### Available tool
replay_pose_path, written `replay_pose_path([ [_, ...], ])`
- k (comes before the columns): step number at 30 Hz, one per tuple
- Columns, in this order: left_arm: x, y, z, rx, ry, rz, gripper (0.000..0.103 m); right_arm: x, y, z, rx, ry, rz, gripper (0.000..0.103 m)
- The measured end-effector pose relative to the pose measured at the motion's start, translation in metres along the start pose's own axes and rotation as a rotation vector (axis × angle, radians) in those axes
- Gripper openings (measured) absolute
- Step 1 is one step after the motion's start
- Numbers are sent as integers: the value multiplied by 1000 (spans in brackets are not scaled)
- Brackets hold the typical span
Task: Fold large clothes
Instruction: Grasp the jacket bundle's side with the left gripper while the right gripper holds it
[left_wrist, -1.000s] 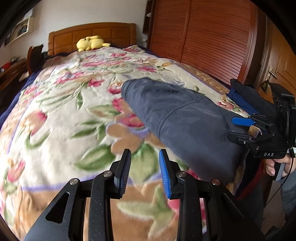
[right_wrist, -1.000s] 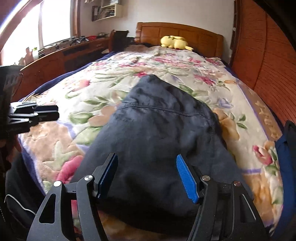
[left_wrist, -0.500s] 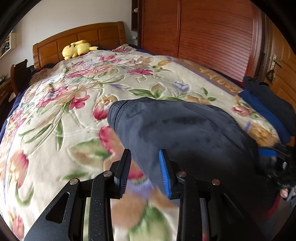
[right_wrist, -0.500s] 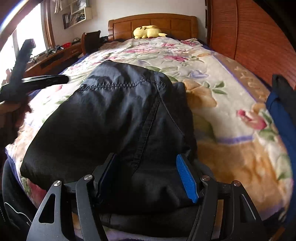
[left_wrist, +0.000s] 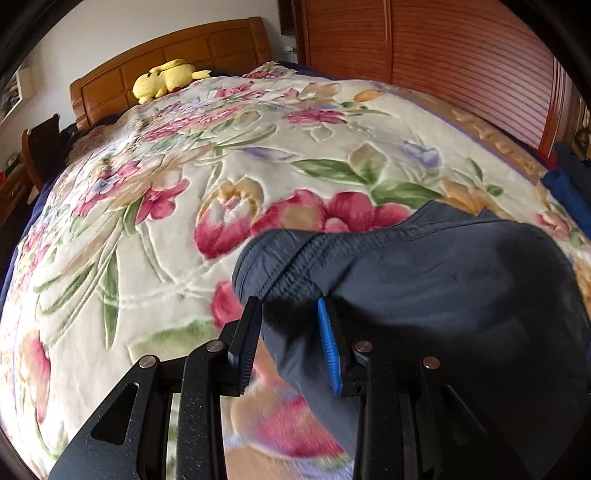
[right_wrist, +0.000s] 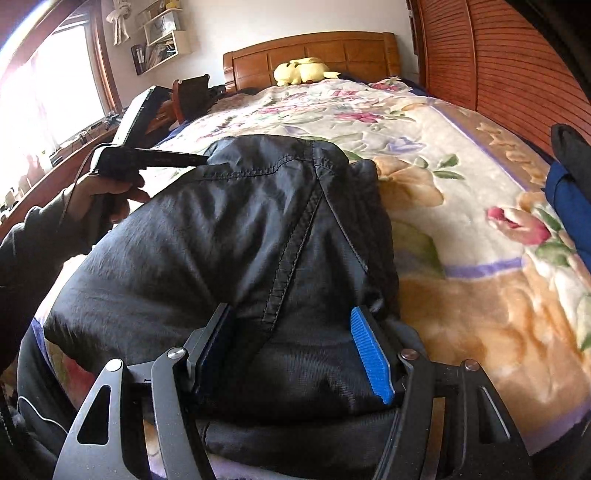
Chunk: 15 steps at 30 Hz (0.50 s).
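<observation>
A dark navy garment (left_wrist: 443, 295) lies folded in a bulky pile on the floral bedspread (left_wrist: 166, 258), near the bed's foot. My left gripper (left_wrist: 290, 338) hovers over its stitched far-left corner, jaws partly apart, pads not pressing the cloth. In the right wrist view that gripper (right_wrist: 199, 159) shows side-on in a person's hand (right_wrist: 110, 192), tip at the same corner. My right gripper (right_wrist: 291, 347) stands open low over the garment's (right_wrist: 240, 229) near edge. A seamed fold lies between its fingers, loose.
A yellow plush toy (right_wrist: 303, 72) sits by the wooden headboard (left_wrist: 177, 48). Slatted wardrobe doors (left_wrist: 443, 74) run along the right side. Blue and black clothes (right_wrist: 565, 192) lie at the bed's right edge. A chair (right_wrist: 190, 96) and a desk stand on the left under a window.
My left gripper swept right across the bedspread to the garment's corner and dipped lower. My right gripper dropped toward the garment's near edge, then stayed. Neither gripper's jaws visibly changed.
</observation>
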<state>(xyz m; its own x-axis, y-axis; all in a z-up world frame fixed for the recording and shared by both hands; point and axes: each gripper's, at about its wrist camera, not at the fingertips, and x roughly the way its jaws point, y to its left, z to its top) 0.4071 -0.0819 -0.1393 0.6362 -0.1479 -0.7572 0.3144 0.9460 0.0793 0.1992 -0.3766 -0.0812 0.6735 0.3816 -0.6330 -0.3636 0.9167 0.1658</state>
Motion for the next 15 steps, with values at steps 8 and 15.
replay_pose_path([
  [8,14,-2,4,26,-9,0,37,2,-1,-1,0,0,-3,66],
  [15,6,1,4,26,3,18,37,1,0,0,-6,-2,-13,66],
])
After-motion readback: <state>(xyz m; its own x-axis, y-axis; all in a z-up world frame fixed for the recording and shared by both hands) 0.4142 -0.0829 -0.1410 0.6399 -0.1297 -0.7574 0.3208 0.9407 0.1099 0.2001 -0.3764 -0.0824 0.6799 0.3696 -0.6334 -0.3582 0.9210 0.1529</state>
